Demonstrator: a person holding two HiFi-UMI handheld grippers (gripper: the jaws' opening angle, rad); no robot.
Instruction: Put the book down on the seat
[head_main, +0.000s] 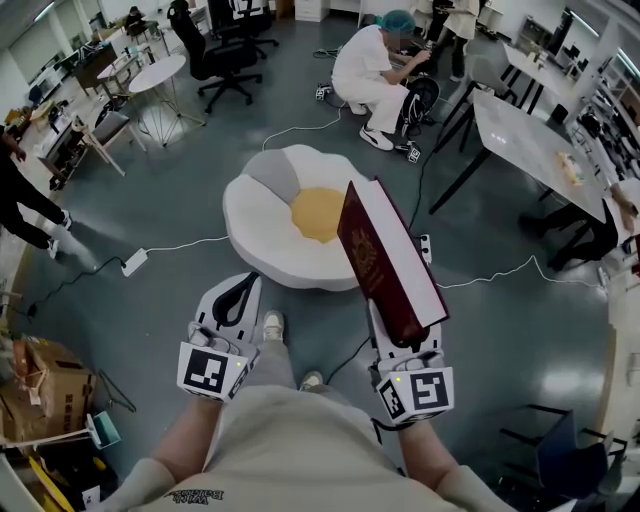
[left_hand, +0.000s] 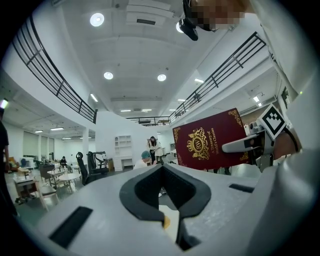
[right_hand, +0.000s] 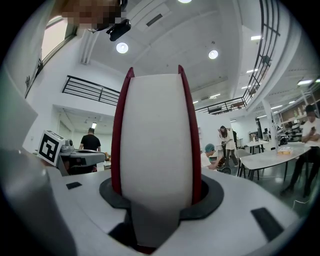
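Observation:
A thick dark red book (head_main: 385, 262) with gold print stands on edge in my right gripper (head_main: 398, 335), which is shut on its lower end. In the right gripper view its white page block (right_hand: 156, 140) fills the gap between the jaws. The seat (head_main: 262, 215), a white egg-shaped cushion with a yellow centre, lies on the floor just ahead of and below the book. My left gripper (head_main: 240, 290) hangs beside the right one, shut and holding nothing. From the left gripper view the book's cover (left_hand: 210, 140) shows to the right of that gripper (left_hand: 162, 167).
A person in white (head_main: 370, 70) crouches beyond the seat. A white table (head_main: 525, 140) stands to the right, office chairs (head_main: 215, 55) and a round table (head_main: 158, 75) at the back left. Cables and a power strip (head_main: 133, 263) lie on the floor; a cardboard box (head_main: 40, 385) sits low left.

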